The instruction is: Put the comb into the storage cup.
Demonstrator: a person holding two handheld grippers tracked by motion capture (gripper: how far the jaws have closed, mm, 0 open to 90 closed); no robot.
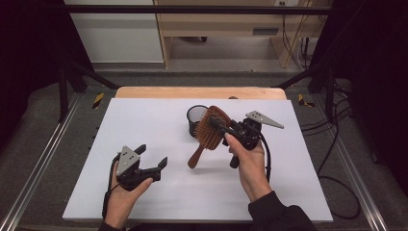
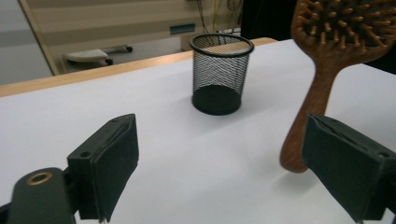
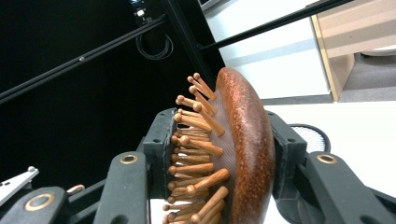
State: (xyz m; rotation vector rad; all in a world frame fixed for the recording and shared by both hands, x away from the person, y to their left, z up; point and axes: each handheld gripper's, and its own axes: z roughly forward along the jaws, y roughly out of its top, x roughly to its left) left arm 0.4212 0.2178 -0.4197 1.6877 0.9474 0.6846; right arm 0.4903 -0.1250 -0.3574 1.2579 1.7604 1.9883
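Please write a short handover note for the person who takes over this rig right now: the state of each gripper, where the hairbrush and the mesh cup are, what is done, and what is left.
Left gripper: open, holding nothing, low over the white table, left of the brush handle.
Right gripper: shut on the head of the wooden hairbrush, one jaw on the bristles, one on the back.
Hairbrush: lifted and tilted, handle pointing down toward the table.
Black mesh cup: upright and empty, just behind the brush.
Done: the brush is picked up.
Left: probably putting the brush into the cup, handle first, then letting go.
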